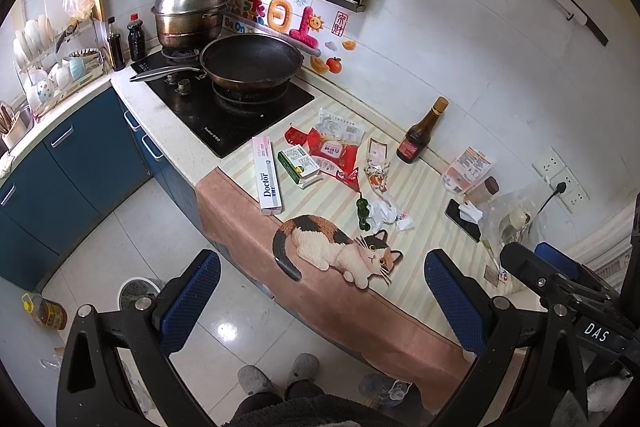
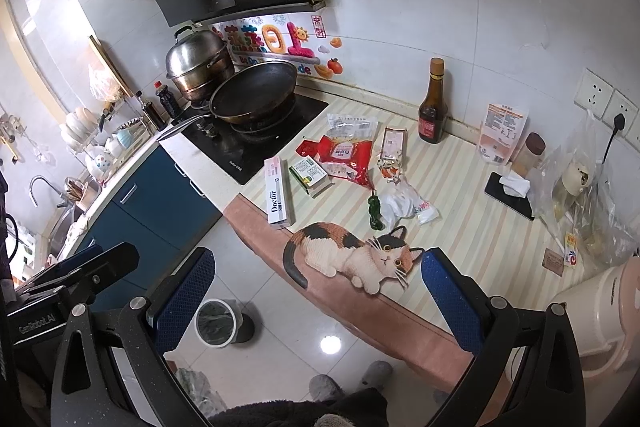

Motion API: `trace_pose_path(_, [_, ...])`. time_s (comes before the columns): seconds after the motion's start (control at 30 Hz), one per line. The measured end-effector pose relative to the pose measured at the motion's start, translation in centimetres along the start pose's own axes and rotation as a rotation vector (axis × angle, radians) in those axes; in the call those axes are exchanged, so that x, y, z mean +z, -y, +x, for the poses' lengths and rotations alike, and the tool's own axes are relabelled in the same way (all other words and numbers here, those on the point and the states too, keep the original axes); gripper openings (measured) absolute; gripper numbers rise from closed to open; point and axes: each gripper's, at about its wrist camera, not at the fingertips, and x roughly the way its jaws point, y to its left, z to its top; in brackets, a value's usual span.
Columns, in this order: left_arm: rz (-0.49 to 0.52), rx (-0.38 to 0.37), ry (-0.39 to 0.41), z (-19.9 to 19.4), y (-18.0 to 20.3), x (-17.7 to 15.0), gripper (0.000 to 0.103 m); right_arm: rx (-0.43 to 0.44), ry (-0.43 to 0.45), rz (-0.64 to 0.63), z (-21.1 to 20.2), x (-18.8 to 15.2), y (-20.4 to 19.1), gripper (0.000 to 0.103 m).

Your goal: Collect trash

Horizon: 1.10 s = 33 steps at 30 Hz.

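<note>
From the left wrist view, the left claw (image 1: 322, 301) hangs released and empty above the near edge of the desk (image 1: 420, 183), jaws spread wide, well apart from the trash: the toothpaste box (image 1: 267, 175), green carton (image 1: 299, 164), red wrapper (image 1: 334, 155), small snack wrapper (image 1: 377, 175) and crumpled white paper (image 1: 384, 211). The green pepper (image 1: 363, 213) touches that paper, so a careless pinch could take both. The sauce bottle (image 1: 422, 133) stands upright just beyond the wrappers and could topple under a long reach. From the right wrist view, the right claw (image 2: 318, 301) is likewise released and holds nothing. The trash bin (image 2: 218, 322) sits on the floor below the desk edge, so light wrappers may well miss it. The phone (image 2: 510, 195) and clear bag (image 2: 588, 195) to the right could be mistaken for trash.
</note>
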Motion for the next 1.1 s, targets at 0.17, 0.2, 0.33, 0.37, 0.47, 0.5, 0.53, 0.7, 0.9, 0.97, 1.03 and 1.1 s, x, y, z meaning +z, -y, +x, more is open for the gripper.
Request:
trace_pose_path(0.17, [0.005, -0.002, 0.001, 0.0, 0.1, -0.3, 0.103, 0.000, 0.000, 0.003, 0.0, 0.0, 0.0, 0.103])
trace_pose_path(0.2, [0.005, -0.003, 0.002, -0.1, 0.2, -0.3, 0.103, 0.000, 0.000, 0.002, -0.1, 0.0, -0.1, 0.103])
trace_pose_path(0.33, [0.004, -0.002, 0.000, 0.0, 0.2, -0.3, 0.103, 0.001, 0.000, 0.002, -0.1, 0.0, 0.0, 0.103])
trace_pose_path(0.37, [0.004, -0.002, -0.001, 0.0, 0.2, -0.3, 0.103, 0.002, 0.000, 0.002, -0.1, 0.0, 0.0, 0.103])
trace_pose_path(0.47, [0.007, -0.002, 0.000, -0.1, 0.6, -0.5, 0.103, 0.001, 0.000, 0.002, -0.2, 0.0, 0.1, 0.103])
trace_pose_path(0.5, [0.006, -0.003, 0.001, -0.1, 0.6, -0.5, 0.103, 0.001, 0.001, 0.001, -0.2, 0.0, 0.1, 0.103])
trace_pose_path(0.53, [0.008, -0.004, 0.002, -0.1, 0.7, -0.6, 0.103, 0.001, 0.002, 0.002, -0.2, 0.0, 0.1, 0.103])
trace_pose_path(0.7, [0.012, -0.008, 0.005, -0.3, 1.2, -1.0, 0.103, 0.002, 0.004, 0.003, -0.3, -0.1, 0.0, 0.103])
trace_pose_path(0.9, [0.006, -0.014, 0.001, -0.7, 1.0, -1.1, 0.103, 0.002, -0.001, 0.010, -0.5, -0.3, -0.2, 0.103])
trace_pose_path(0.97, [0.007, -0.015, 0.002, -0.7, 1.1, -1.1, 0.103, -0.001, 0.001, 0.008, -0.5, -0.3, -0.2, 0.103])
trace_pose_path(1.03, [0.009, -0.017, 0.003, -0.7, 1.1, -1.2, 0.103, 0.001, 0.001, 0.009, -0.6, -0.4, -0.3, 0.103])
trace_pose_path(1.1, [0.010, -0.019, 0.003, -0.7, 1.1, -1.3, 0.103, 0.000, 0.004, 0.008, -0.6, -0.4, -0.1, 0.103])
